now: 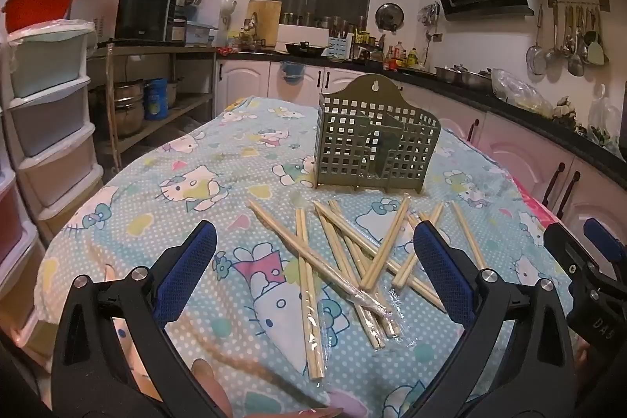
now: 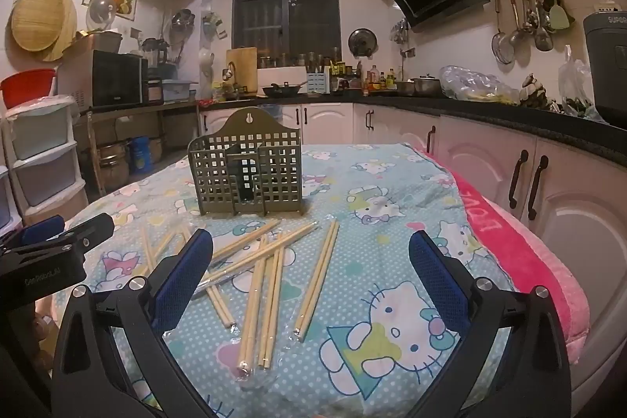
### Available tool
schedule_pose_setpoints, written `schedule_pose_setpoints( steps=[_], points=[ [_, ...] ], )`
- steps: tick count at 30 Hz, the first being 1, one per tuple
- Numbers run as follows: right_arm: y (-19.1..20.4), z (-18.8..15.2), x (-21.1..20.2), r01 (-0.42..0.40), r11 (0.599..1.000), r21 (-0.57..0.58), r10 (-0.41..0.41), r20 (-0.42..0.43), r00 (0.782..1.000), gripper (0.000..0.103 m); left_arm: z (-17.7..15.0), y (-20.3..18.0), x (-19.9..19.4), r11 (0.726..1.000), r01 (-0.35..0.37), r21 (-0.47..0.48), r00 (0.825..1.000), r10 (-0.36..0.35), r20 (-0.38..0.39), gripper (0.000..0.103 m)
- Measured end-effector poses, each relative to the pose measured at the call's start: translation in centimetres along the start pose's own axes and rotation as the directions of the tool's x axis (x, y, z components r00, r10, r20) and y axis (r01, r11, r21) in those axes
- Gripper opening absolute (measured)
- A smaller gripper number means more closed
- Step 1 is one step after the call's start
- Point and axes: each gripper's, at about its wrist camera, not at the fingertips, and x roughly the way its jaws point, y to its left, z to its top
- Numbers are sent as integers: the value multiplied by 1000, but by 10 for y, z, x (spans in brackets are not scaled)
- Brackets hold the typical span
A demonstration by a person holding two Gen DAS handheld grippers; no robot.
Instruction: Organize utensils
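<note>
Several pale wooden chopsticks [image 1: 348, 253], some in clear wrappers, lie scattered on the Hello Kitty cloth; they also show in the right wrist view [image 2: 270, 261]. An olive-green perforated utensil holder [image 1: 372, 147] stands upright behind them, seen also in the right wrist view [image 2: 250, 171]. My left gripper [image 1: 313, 245] is open and empty, hovering just before the pile. My right gripper [image 2: 311, 249] is open and empty, over the chopsticks. Each gripper shows at the edge of the other's view: the right one in the left wrist view [image 1: 588, 261], the left one in the right wrist view [image 2: 51, 245].
The table [image 1: 156, 183] is covered by a light-blue patterned cloth, with a pink towel [image 2: 521, 253] along its right edge. Plastic drawers [image 1: 43, 128] stand at the left. Kitchen counters and cabinets [image 2: 509, 143] run behind and to the right.
</note>
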Motion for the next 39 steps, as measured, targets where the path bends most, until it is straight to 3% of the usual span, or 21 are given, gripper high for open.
schedule_pose_setpoints(
  steps=[39],
  points=[
    [0, 1, -1, -6, 1000, 12, 6, -4, 1000, 97, -1, 1, -1, 1000, 3, -5, 1000, -3, -8, 93]
  ],
)
